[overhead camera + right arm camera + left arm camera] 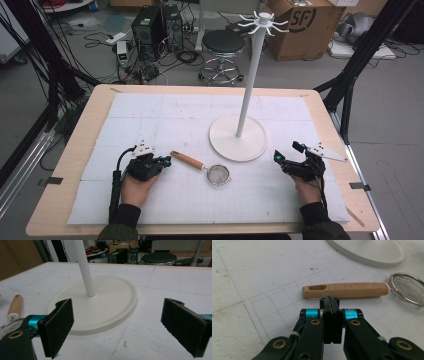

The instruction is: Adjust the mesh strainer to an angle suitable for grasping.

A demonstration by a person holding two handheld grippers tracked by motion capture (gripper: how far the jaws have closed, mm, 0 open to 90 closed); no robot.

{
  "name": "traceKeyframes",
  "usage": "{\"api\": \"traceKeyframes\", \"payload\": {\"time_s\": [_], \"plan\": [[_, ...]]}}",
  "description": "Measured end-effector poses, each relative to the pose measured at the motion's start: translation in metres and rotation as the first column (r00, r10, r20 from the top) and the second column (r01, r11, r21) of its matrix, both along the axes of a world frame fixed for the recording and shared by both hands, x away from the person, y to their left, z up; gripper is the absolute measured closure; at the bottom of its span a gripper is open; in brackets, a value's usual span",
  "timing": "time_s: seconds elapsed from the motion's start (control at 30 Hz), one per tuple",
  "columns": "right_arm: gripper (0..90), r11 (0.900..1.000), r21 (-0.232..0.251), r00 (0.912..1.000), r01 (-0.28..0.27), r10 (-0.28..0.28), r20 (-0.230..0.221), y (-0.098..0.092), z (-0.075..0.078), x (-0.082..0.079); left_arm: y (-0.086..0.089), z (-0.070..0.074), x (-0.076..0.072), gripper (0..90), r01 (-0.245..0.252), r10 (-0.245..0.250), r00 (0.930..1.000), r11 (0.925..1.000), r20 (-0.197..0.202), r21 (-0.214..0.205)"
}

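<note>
strainer (218,174) lies flat on the white mat (150,120), its wooden handle (187,160) pointing toward the left gripper (166,160) and its mesh bowl just in front of the stand's round base (238,138). left gripper: jaws pressed together with nothing between them, tips just short of the handle's near side, not touching it. right gripper (286,156): jaws wide apart, empty, resting to the right of the base and well apart from the strainer. white stand (248,90) is upright.
</note>
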State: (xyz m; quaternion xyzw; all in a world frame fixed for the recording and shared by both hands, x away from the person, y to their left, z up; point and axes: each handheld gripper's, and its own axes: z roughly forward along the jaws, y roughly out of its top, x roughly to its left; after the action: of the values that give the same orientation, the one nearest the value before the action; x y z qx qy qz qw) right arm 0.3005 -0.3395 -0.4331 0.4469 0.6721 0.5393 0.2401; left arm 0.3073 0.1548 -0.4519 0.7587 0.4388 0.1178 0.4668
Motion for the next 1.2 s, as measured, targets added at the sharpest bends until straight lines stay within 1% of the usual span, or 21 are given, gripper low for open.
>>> {"api": "traceKeyframes", "payload": {"time_s": [0.03,0.07,0.1,0.13,0.17,0.2,0.23,0.27,0.33,0.47,0.57,0.63,0.73,0.87,1.0,1.03,1.07,1.1,1.13,1.2], "plan": [[10.4,1.0000,-0.002,1.0000,0.000,0.000,-0.002,0.000,0.000,0.000,0.000,0.000,0.000,90.0,0.000,0.000,1.0000,1.0000,0.000,0.000],[10.4,1.0000,-0.006,1.0000,0.000,0.000,0.000,0.000,0.000,0.000,-0.003,-0.001,0.003,90.0,-0.017,0.017,0.9990,0.9998,-0.041,0.013],[10.4,0.9999,-0.010,1.0000,-0.002,0.002,0.004,0.000,0.000,0.000,-0.003,-0.001,0.003,90.0,-0.017,0.017,0.9990,0.9998,-0.041,0.013],[10.4,0.9999,-0.012,1.0000,-0.002,0.002,0.004,0.000,0.000,0.000,-0.006,-0.004,0.008,90.0,-0.052,0.054,0.9953,0.9983,-0.080,0.027],[10.4,0.9999,-0.010,1.0000,-0.002,0.002,0.001,0.001,0.000,0.000,-0.006,-0.004,0.008,90.0,-0.052,0.054,0.9953,0.9983,-0.080,0.027],[10.4,0.9999,-0.015,1.0000,-0.001,0.001,0.007,0.000,0.000,0.000,-0.006,-0.005,0.012,90.0,-0.071,0.073,0.9912,0.9973,-0.111,0.017],[10.4,0.9999,-0.016,1.0000,-0.001,0.001,0.008,0.000,0.000,0.000,-0.007,-0.005,0.013,90.0,-0.078,0.080,0.9897,0.9968,-0.119,0.016],[10.4,0.9999,-0.013,1.0000,-0.001,0.001,0.002,0.001,0.000,-0.001,-0.008,-0.005,0.013,90.0,-0.083,0.085,0.9893,0.9964,-0.118,0.018],[10.4,0.9999,-0.017,1.0000,-0.001,0.001,0.006,0.001,0.000,-0.001,-0.009,-0.005,0.014,90.0,-0.085,0.087,0.9888,0.9961,-0.121,0.020],[10.4,0.9997,-0.024,1.0000,-0.004,0.004,0.006,0.002,0.000,-0.001,-0.011,-0.006,0.017,90.0,-0.092,0.093,0.9878,0.9957,-0.125,0.011],[10.4,0.9997,-0.025,1.0000,-0.004,0.004,0.006,0.002,0.000,-0.001,-0.012,-0.006,0.019,90.0,-0.087,0.088,0.9891,0.9961,-0.118,0.016],[10.4,0.9996,-0.030,1.0000,-0.005,0.005,0.008,0.002,0.000,-0.001,-0.012,-0.006,0.023,90.0,-0.085,0.085,0.9879,0.9964,-0.130,0.009],[10.4,0.9995,-0.033,1.0000,-0.003,0.003,0.007,0.002,0.000,-0.001,-0.013,-0.006,0.026,90.0,-0.080,0.081,0.9878,0.9967,-0.133,0.009],[10.4,0.9992,-0.039,1.0000,-0.004,0.004,0.006,0.003,-0.001,0.000,-0.015,-0.007,0.029,90.0,-0.075,0.075,0.9897,0.9972,-0.122,0.007],[10.4,0.9993,-0.038,1.0000,-0.007,0.007,0.006,0.003,-0.001,0.001,-0.016,-0.007,0.031,90.0,-0.073,0.073,0.9899,0.9973,-0.121,0.004],[10.4,0.9993,-0.038,1.0000,-0.006,0.006,0.006,0.003,-0.001,0.001,-0.016,-0.006,0.034,90.0,-0.069,0.069,0.9885,0.9976,-0.134,0.010],[10.4,0.9993,-0.037,1.0000,-0.006,0.006,0.005,0.003,-0.001,0.001,-0.016,-0.006,0.034,90.0,-0.069,0.069,0.9885,0.9976,-0.134,0.010],[10.4,0.9992,-0.040,1.0000,-0.003,0.004,0.008,0.003,-0.001,0.001,-0.017,-0.006,0.037,90.0,-0.064,0.063,0.9878,0.9979,-0.142,-0.001],[10.4,0.9993,-0.038,1.0000,-0.004,0.004,0.006,0.003,-0.001,0.001,-0.019,-0.006,0.039,90.0,-0.057,0.056,0.9872,0.9984,-0.149,-0.003],[10.4,0.9991,-0.043,1.0000,-0.002,0.002,0.005,0.003,-0.001,0.001,-0.027,-0.007,0.047,90.0,-0.050,0.050,0.9889,0.9988,-0.140,0.001]]}}
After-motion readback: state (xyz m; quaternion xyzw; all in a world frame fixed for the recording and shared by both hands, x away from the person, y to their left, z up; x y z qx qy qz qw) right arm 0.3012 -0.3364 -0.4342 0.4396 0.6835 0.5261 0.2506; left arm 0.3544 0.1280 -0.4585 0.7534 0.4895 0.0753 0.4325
